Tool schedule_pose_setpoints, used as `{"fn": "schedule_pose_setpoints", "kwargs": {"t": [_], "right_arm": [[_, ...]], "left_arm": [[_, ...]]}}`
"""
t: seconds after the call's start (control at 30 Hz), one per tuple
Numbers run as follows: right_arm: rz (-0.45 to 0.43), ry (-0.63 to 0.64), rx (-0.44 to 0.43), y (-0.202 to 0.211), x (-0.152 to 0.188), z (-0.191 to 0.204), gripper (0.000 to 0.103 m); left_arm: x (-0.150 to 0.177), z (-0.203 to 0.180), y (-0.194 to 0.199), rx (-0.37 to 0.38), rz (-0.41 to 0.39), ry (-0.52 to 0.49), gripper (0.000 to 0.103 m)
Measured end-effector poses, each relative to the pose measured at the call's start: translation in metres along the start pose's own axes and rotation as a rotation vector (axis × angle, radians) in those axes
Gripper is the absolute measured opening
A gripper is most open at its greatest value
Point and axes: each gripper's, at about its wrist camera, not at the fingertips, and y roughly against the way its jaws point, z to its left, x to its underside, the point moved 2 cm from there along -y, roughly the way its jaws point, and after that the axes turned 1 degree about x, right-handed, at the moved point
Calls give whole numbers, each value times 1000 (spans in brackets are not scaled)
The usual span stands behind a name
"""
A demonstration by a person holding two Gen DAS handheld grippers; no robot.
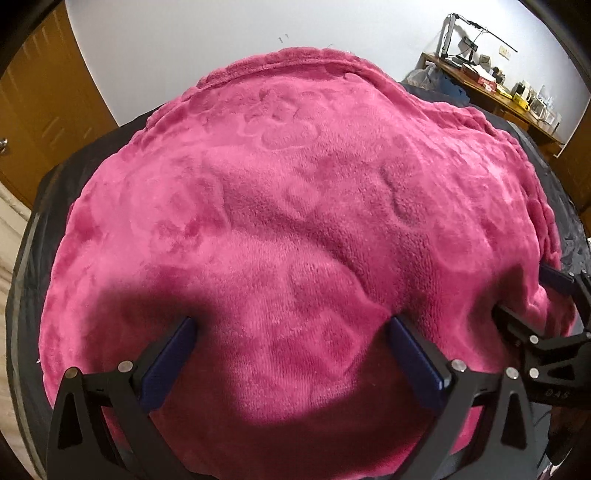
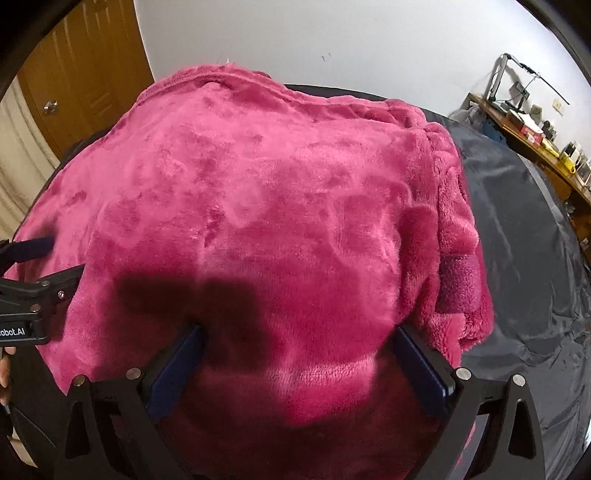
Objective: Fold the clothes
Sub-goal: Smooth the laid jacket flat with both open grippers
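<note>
A fluffy magenta fleece garment [image 1: 295,206] with an embossed flower pattern lies spread over a dark table cover [image 1: 29,258]; it also fills the right wrist view [image 2: 258,206]. My left gripper [image 1: 291,325] is open, its blue pads pressed down on the fleece near its front edge. My right gripper [image 2: 299,332] is open too, pads resting on the fleece beside a folded side edge [image 2: 458,258]. Each gripper shows in the other's view: the right one at the right edge [image 1: 546,317], the left one at the left edge [image 2: 33,280].
The dark cover [image 2: 524,229] lies bare to the right of the garment. A white wall [image 1: 221,33] stands behind. Wooden doors [image 2: 85,74] are at the left. A cluttered wooden desk [image 1: 491,88] stands at the far right.
</note>
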Motion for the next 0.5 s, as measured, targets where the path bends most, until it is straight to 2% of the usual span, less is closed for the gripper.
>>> {"fn": "schedule_pose_setpoints", "kwargs": {"t": [0.27,0.5], "right_arm": [[-35,2,3,1,6,-1,103],[-54,5,8,2,13,2,103]], "left_arm": [[4,0,1,-5,-37,1,103],[5,-5,5,-16,-24,6,103]]}}
